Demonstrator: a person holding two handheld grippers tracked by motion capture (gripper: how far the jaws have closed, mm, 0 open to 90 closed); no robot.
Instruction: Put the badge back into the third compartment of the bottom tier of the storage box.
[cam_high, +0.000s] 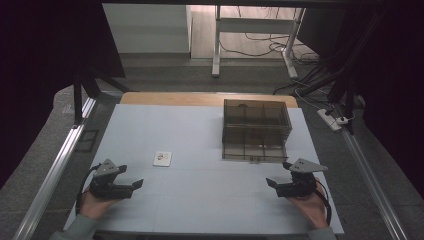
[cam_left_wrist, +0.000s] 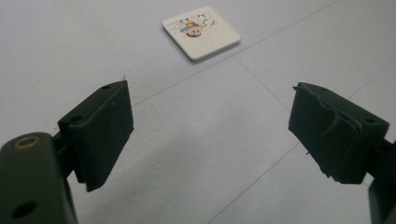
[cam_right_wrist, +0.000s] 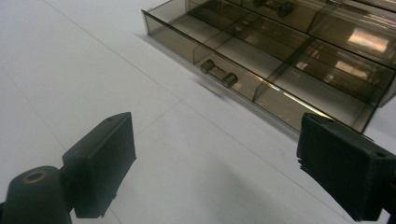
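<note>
Pale grey counter (cam_high: 200, 195) fills the middle of the high view, dark surroundings on both sides, floor cables and white frame legs at the top. Left gripper (cam_high: 131, 186) sits lower left, held by a hand (cam_high: 92, 202); right gripper (cam_high: 274, 185) lower right, held by the other hand (cam_high: 311, 206). Both hover over bare counter, well apart from each other.

Small square card (cam_high: 162, 158) lies flat left of centre, above and to the right of the left gripper. Left gripper view shows its print: a colourful cartoon figure, details too small to read; the card (cam_left_wrist: 201, 31) is at top centre there, beyond the fingers (cam_left_wrist: 100, 130), which are spread wide with nothing between them.

Smoky transparent drawer organizer (cam_high: 256, 127) stands upper right of centre, its bottom drawer (cam_high: 254, 151) pulled out toward the right gripper. Right gripper view adds the drawer's dividers and a small bar handle (cam_right_wrist: 218, 73) on its front; drawer compartments look empty. Fingers (cam_right_wrist: 100, 161) there are wide apart, gripping nothing.
</note>
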